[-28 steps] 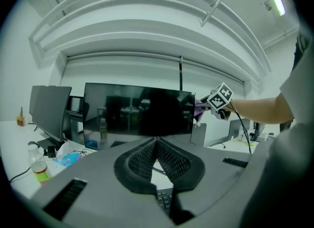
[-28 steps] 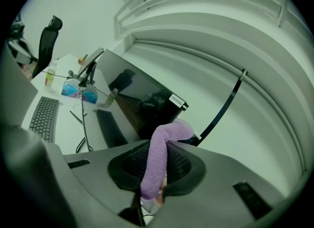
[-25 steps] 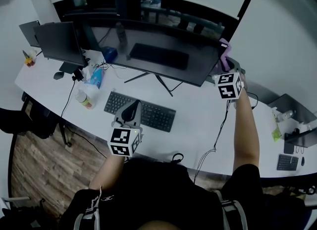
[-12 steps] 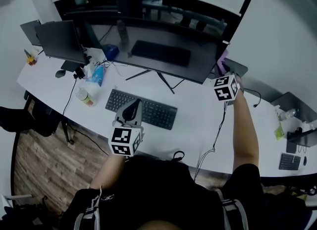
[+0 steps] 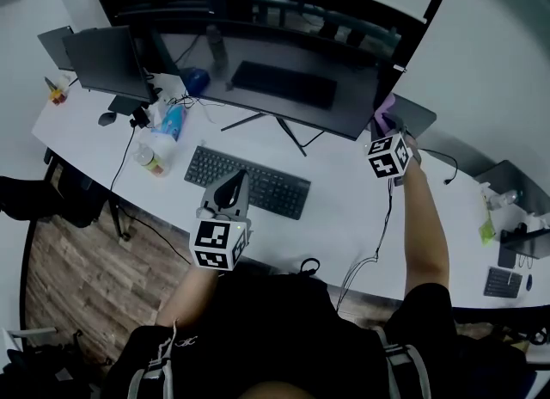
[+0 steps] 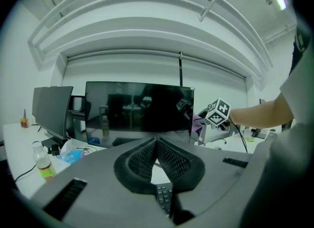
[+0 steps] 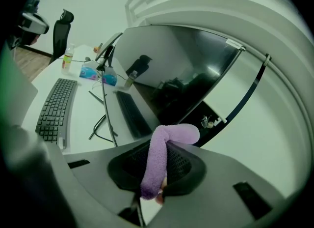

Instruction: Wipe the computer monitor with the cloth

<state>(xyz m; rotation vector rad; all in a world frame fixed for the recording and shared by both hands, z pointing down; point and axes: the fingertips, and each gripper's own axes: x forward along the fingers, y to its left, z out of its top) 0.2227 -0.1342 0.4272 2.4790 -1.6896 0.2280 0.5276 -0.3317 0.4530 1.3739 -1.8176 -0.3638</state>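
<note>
The wide dark monitor (image 5: 275, 70) stands at the back of the white desk (image 5: 344, 208); it also fills the left gripper view (image 6: 140, 109) and the right gripper view (image 7: 176, 65). My right gripper (image 5: 384, 126) is at the monitor's lower right corner, shut on a purple cloth (image 7: 159, 158) that sticks up between its jaws, with a purple bit (image 5: 386, 112) showing against the screen edge. My left gripper (image 5: 229, 193) hovers over the black keyboard (image 5: 247, 182), jaws shut with nothing between them (image 6: 157, 156).
A second smaller monitor (image 5: 107, 62) stands at the left. A bottle (image 5: 148, 159), a blue packet (image 5: 170, 122) and cables (image 5: 371, 251) lie on the desk. Another desk with a small keyboard (image 5: 500, 281) is at the right.
My right gripper with the cloth has come down and slightly left along the monitor's right edge to its lower corner. The left gripper has barely moved.
</note>
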